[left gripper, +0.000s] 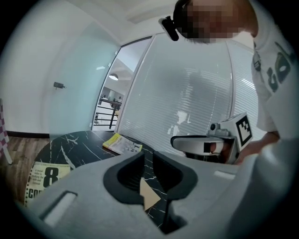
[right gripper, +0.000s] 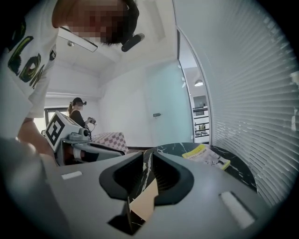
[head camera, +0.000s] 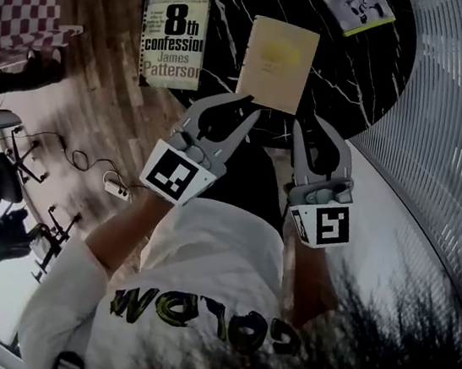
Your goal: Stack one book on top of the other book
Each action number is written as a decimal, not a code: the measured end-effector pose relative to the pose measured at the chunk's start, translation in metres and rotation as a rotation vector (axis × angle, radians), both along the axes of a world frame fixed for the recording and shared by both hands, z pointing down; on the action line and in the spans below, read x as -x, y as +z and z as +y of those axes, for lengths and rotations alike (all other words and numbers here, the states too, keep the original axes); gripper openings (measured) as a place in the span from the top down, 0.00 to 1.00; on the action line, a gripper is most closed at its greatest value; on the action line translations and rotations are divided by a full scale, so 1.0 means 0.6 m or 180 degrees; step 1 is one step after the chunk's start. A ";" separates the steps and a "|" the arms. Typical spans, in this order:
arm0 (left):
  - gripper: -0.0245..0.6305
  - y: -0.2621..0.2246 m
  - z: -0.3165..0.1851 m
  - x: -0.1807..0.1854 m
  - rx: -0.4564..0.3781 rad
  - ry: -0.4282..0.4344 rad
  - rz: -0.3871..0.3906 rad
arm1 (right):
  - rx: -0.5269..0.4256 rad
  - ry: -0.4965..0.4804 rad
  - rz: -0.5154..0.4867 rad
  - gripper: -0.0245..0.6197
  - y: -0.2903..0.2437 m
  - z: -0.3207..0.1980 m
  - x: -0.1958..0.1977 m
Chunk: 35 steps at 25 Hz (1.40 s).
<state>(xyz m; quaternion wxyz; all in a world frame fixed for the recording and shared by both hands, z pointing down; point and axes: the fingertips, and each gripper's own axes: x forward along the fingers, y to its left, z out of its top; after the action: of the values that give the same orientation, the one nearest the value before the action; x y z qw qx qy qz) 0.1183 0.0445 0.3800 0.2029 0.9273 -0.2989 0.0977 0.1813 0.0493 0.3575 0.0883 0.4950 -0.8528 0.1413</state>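
A tan book [head camera: 278, 64] lies flat near the front of the round black marble table [head camera: 357, 78]. Left of it lies a second book, the "8th confession" paperback [head camera: 173, 41], apart from the tan one. My left gripper [head camera: 246, 105] is at the tan book's near left corner and my right gripper [head camera: 297, 127] at its near right corner. In the left gripper view the jaws [left gripper: 147, 179] stand slightly apart, with the tan corner [left gripper: 148, 196] in the gap. The right gripper view shows the same: the jaws [right gripper: 148, 179] are narrowly parted around the tan corner [right gripper: 145, 203].
A yellow-edged booklet [head camera: 356, 5] lies at the table's far right. White blinds [head camera: 452, 125] run along the right side. A checkered-cloth table [head camera: 22, 1] stands at the left. A power strip with cables [head camera: 115, 189] lies on the wooden floor. Another person [right gripper: 77, 112] stands far back.
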 end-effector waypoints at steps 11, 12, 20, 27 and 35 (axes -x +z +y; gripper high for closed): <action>0.81 0.137 -0.021 -0.002 0.0219 0.0007 -0.0135 | 0.0371 0.0087 0.0011 0.74 0.143 -0.017 -0.015; 0.81 0.152 -0.023 -0.004 0.0246 0.0008 -0.0143 | 0.0416 0.0107 0.0008 0.73 0.157 -0.017 -0.018; 0.68 0.253 -0.036 -0.004 0.0452 -0.0098 -0.0280 | 0.0749 0.0170 -0.0027 0.60 0.269 -0.022 -0.034; 0.54 0.332 -0.029 0.003 0.0655 -0.0087 -0.0519 | 0.1045 0.0228 -0.0082 0.46 0.349 -0.018 -0.043; 0.42 0.378 -0.033 0.007 0.0833 -0.0142 -0.0725 | 0.1315 0.0215 -0.0133 0.34 0.394 -0.016 -0.045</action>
<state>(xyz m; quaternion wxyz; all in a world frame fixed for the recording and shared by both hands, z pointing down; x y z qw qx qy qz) 0.1139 0.0250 0.6070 0.2888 0.8691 -0.3252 0.2358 0.2080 0.0398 0.5941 0.1654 0.4917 -0.7902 0.3262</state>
